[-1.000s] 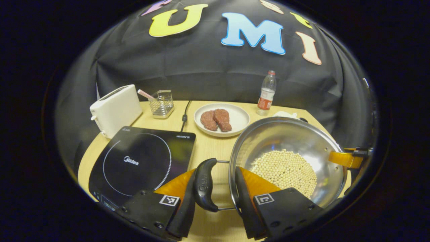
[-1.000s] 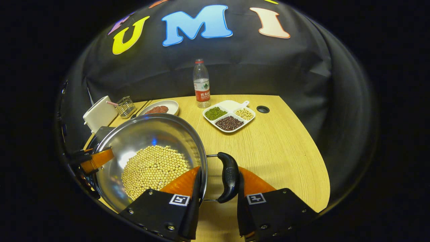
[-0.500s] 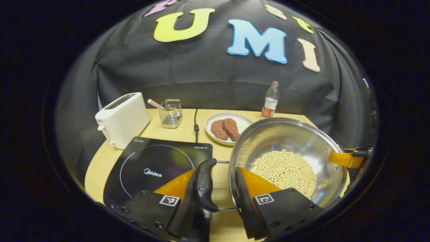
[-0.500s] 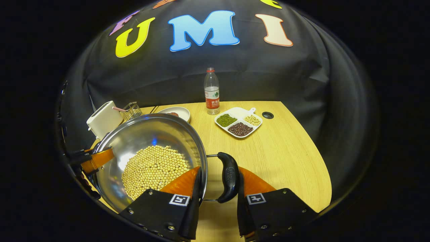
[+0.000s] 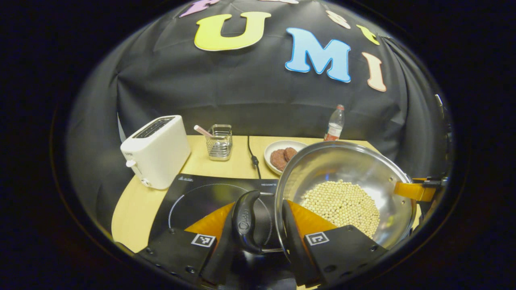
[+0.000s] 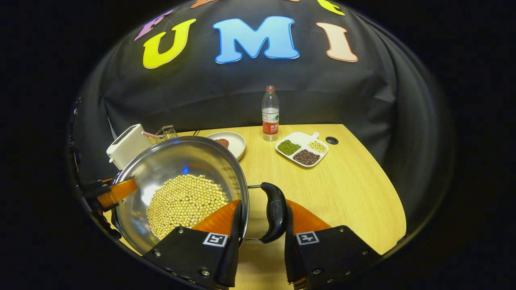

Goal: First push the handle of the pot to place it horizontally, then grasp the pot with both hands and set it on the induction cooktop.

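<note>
The left gripper (image 5: 262, 225) has its fingers clamped on the pot's black side handle (image 5: 244, 221); the right gripper (image 6: 260, 225) grips the opposite handle (image 6: 275, 211) the same way. Between them the steel pot (image 6: 161, 165) — holding a heap of pale soybeans (image 6: 185, 203) — is held just above the near edge of the induction cooktop (image 5: 201, 193). Farther off, a white plate (image 5: 271, 147) carries two brown patties, half hidden by the pot rim. A divided dish (image 6: 302, 148) holds green, dark and pale beans — beside a water bottle (image 6: 270, 119) on the desk (image 6: 346, 189).
</note>
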`<action>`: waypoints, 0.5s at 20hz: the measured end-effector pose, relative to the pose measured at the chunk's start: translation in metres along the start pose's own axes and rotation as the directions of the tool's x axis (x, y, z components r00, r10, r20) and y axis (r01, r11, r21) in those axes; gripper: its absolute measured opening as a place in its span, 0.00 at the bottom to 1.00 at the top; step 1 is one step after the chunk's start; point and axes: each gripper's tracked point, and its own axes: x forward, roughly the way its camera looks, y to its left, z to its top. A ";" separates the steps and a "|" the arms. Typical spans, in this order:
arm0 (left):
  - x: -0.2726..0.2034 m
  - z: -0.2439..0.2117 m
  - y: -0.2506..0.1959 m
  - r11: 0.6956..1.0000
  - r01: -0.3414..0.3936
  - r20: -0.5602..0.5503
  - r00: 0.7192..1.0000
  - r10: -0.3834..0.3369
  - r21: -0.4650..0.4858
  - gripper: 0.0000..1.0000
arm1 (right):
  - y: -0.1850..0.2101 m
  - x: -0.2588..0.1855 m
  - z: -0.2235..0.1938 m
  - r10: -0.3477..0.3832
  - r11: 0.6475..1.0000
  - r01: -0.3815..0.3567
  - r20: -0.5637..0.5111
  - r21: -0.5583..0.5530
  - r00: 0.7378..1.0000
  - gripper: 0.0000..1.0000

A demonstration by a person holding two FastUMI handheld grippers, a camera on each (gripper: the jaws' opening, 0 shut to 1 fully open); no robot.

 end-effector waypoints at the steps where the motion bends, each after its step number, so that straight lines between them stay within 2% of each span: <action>1: 0.001 0.000 0.008 1.000 0.001 0.001 1.000 -0.001 0.000 0.63 | 0.008 0.000 0.001 -0.001 1.000 0.001 0.001 0.000 1.000 0.47; 5: 0.001 0.003 0.044 1.000 0.004 0.007 1.000 -0.004 0.005 0.63 | 0.043 0.001 0.000 -0.002 1.000 0.002 -0.002 0.014 1.000 0.47; 6: 0.002 0.004 0.054 1.000 0.006 0.004 1.000 -0.006 0.007 0.66 | 0.052 0.002 0.000 -0.002 1.000 0.002 -0.006 0.018 1.000 0.47; 10: 0.004 0.003 0.093 1.000 0.007 0.002 1.000 -0.007 0.012 0.63 | 0.087 0.007 -0.003 -0.002 1.000 0.002 -0.007 0.024 1.000 0.47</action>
